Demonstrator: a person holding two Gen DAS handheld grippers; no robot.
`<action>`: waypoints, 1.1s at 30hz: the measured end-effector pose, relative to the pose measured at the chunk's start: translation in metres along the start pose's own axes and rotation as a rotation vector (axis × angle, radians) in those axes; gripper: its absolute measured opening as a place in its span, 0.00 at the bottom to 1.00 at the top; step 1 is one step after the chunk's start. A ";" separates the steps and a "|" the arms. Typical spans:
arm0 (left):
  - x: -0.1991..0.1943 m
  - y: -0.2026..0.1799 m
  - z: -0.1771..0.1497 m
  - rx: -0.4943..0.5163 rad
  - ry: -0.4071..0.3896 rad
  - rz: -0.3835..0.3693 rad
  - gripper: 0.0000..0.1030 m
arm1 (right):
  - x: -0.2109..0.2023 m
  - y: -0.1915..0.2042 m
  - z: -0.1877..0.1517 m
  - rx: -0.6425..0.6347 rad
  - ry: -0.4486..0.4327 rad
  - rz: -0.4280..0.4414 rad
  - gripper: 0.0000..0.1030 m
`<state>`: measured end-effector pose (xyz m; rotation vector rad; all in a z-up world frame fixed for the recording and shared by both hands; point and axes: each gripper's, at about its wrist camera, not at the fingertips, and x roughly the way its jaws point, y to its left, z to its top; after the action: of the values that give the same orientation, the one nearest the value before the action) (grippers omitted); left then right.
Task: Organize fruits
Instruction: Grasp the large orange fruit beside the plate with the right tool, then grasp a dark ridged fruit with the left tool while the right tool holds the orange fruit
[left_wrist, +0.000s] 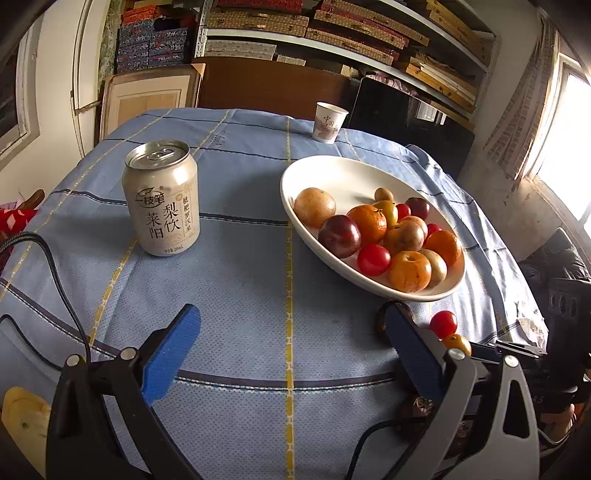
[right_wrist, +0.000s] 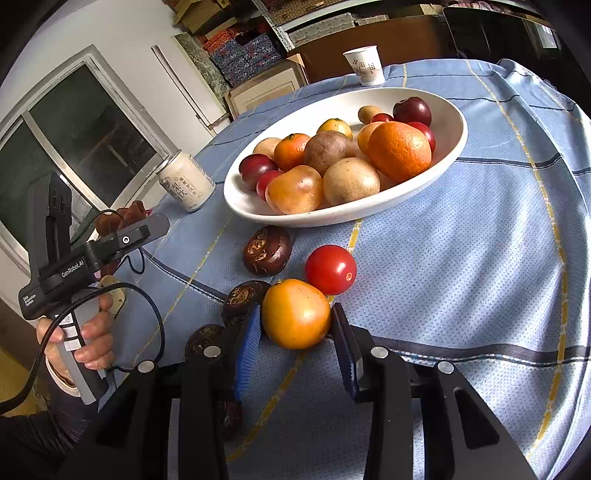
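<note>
Our right claw (right_wrist: 295, 325) clamped on an orange persimmon (right_wrist: 295, 314) on the blue-clothed counter (right_wrist: 461, 240), cherry tomato (right_wrist: 330, 269) touching it, white oval bowl (right_wrist: 454, 147) of fruit just beyond, our left claw (left_wrist: 291, 350) gaping wide, holding nothing.

Our home storeroom-cum-dining corner — shelves (left_wrist: 354, 33) of stacked boxes behind a cloth-covered table (left_wrist: 240, 295).

Blue checked tablecloth (left_wrist: 240, 280), white bowl (right_wrist: 448, 147), orange fruit (right_wrist: 295, 314), seemingly dark-brown chestnuts (right_wrist: 266, 251).
</note>
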<state>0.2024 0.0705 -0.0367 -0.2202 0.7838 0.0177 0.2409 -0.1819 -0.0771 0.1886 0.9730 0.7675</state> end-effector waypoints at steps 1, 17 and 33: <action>0.000 0.001 0.000 -0.001 0.001 0.001 0.96 | -0.002 -0.001 0.001 0.007 -0.008 0.015 0.38; 0.006 -0.049 -0.034 0.248 0.257 -0.408 0.67 | -0.050 -0.033 0.004 0.132 -0.194 0.107 0.38; 0.011 -0.060 -0.056 0.344 0.277 -0.392 0.44 | -0.049 -0.025 0.001 0.105 -0.187 0.101 0.38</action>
<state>0.1770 -0.0006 -0.0708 -0.0457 0.9932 -0.5241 0.2386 -0.2319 -0.0550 0.3963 0.8307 0.7767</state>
